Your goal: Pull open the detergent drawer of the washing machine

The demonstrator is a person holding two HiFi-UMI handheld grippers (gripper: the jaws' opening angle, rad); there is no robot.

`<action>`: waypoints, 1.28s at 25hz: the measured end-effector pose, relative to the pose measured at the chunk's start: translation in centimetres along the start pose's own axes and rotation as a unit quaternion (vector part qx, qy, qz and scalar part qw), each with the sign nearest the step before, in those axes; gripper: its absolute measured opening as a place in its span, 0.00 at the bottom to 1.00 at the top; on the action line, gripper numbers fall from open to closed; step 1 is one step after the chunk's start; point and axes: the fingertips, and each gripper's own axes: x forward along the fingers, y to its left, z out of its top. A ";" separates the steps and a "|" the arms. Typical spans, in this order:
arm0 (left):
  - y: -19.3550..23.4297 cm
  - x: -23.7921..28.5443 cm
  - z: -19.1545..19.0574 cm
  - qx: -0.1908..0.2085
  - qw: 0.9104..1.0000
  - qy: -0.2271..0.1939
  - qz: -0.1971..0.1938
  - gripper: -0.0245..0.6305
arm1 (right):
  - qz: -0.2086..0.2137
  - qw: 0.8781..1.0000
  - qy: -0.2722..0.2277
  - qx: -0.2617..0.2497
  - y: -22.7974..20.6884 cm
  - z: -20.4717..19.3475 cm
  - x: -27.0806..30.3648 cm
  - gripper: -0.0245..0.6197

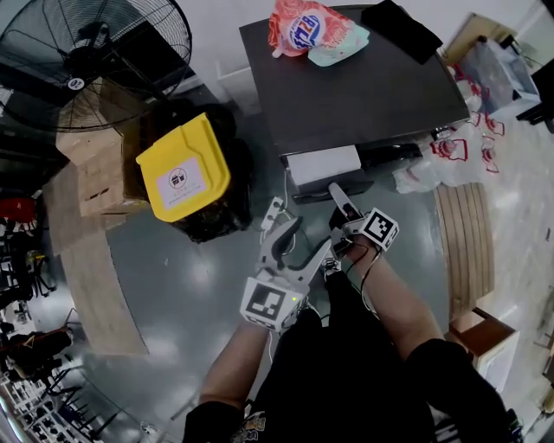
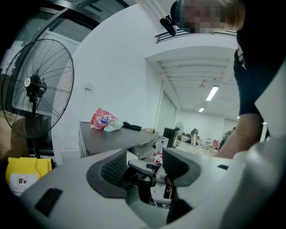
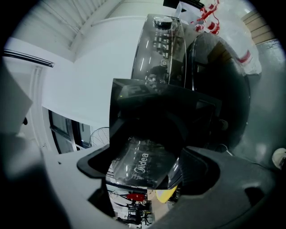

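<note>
Washing machine (image 1: pixel 363 86): dark grey top, seen from above at the far side of the scene; its front faces the person.
Detergent drawer (image 1: pixel 322 164): at the machine's near left corner. It stands out from the front, showing a white top with a dark strip along its near edge. In the right gripper view its face (image 3: pixel 138 167) is a glossy dark panel bearing a pale "Midea" logo.
Right gripper (image 1: pixel 339 197): reaches to the drawer's near edge. In its own view (image 3: pixel 149 163) the glossy panel fills the gap between the two jaws, which seem to be clamped on it, though the dark picture makes the contact hard to confirm.
Left gripper (image 1: pixel 284 221): near and left of the right one, clear of the machine. In its own view (image 2: pixel 143 163) the jaws stand apart, gripping nothing.
On the machine top: a pink bag (image 1: pixel 307 26) and a dark cloth (image 1: pixel 401 28) at the far edge.
Left of the machine: a yellow bin lid (image 1: pixel 183 166), a wooden crate (image 1: pixel 95 164) and a black fan (image 1: pixel 95 52) on the grey floor.
</note>
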 end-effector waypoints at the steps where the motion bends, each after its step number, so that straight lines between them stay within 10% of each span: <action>1: -0.3 -0.2 0.0 0.000 1.000 0.002 -0.002 0.41 | -0.003 1.000 -0.001 0.000 -0.2 -0.2 -0.5 0.77; 25: -6.8 -7.5 -1.0 0.029 0.999 0.010 -0.041 0.40 | -0.014 0.999 -0.047 0.010 -1.4 -4.2 -9.4 0.74; 32: -8.1 -10.3 -0.7 0.024 0.998 -0.013 -0.055 0.37 | 0.003 0.988 -0.019 -0.151 4.5 -5.8 -12.8 0.49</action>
